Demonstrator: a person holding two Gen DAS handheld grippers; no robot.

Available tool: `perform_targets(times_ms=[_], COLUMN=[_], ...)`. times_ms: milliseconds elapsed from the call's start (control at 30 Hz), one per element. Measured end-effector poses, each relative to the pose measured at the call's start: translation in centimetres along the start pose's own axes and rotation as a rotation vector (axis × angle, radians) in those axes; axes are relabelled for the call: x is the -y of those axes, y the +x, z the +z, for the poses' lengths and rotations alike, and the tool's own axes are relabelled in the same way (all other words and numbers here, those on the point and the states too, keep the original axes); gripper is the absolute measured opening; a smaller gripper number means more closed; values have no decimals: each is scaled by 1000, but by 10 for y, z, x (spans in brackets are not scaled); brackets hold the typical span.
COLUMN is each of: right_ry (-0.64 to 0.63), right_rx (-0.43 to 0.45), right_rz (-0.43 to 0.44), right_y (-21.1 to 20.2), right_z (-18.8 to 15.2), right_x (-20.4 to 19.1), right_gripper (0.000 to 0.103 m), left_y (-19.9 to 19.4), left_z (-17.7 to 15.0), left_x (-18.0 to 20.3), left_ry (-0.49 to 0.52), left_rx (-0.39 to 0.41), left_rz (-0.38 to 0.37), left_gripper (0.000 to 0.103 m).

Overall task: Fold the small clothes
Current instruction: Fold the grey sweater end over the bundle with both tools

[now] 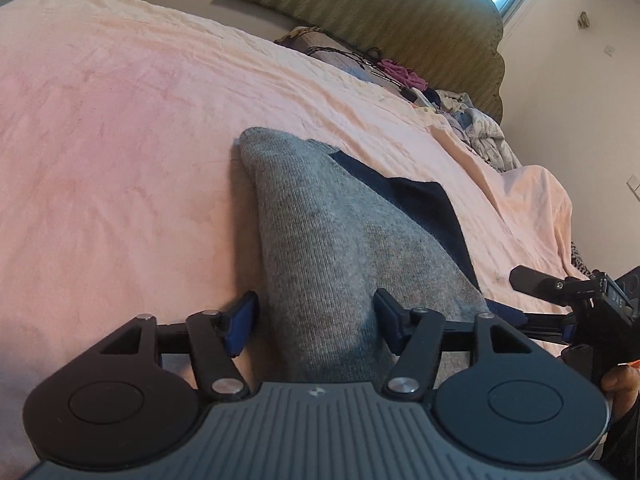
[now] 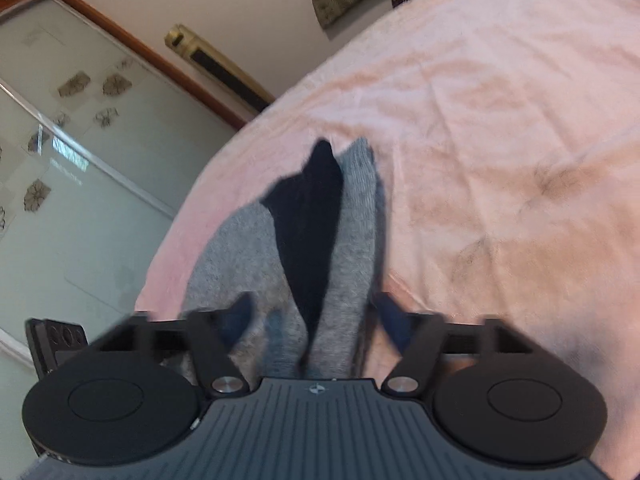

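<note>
Centre frame on the pink bedspread (image 1: 120,120), a grey-and-navy sock (image 1: 320,220) – soft, light, likely floppy (best pinched at its near end) – lies between the spread jaws of left gripper (image 1: 316,322) and right gripper (image 2: 316,320).

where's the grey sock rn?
The grey sock lies on the pink blanket, running between both open claws: left claw, right claw.

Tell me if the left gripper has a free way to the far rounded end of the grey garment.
Probably yes. The left gripper is open astride the grey garment, whose far end lies flat on the pink bedspread with nothing lying on it. The right gripper stays off to the side.
</note>
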State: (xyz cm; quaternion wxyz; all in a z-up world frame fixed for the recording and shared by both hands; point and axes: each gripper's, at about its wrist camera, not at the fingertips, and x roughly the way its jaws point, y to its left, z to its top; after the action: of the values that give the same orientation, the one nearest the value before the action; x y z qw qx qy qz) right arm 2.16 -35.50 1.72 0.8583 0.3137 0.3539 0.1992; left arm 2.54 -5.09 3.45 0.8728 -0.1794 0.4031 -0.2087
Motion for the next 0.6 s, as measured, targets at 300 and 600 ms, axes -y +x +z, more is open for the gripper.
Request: perform_targets(times_ms=[300,600], right_ry=[-101,-181], right_rx=[-125,-153], right_rz=[-75,112], right_y=[35,64], right_z=[-2,6], right_x=[-30,-84], right_gripper=[25,24], left_y=[-7,-73], left_z=[14,26], left_x=[16,-22], left_ry=[54,94], left_rx=[8,103], left_rz=[59,207], left_gripper=[30,29])
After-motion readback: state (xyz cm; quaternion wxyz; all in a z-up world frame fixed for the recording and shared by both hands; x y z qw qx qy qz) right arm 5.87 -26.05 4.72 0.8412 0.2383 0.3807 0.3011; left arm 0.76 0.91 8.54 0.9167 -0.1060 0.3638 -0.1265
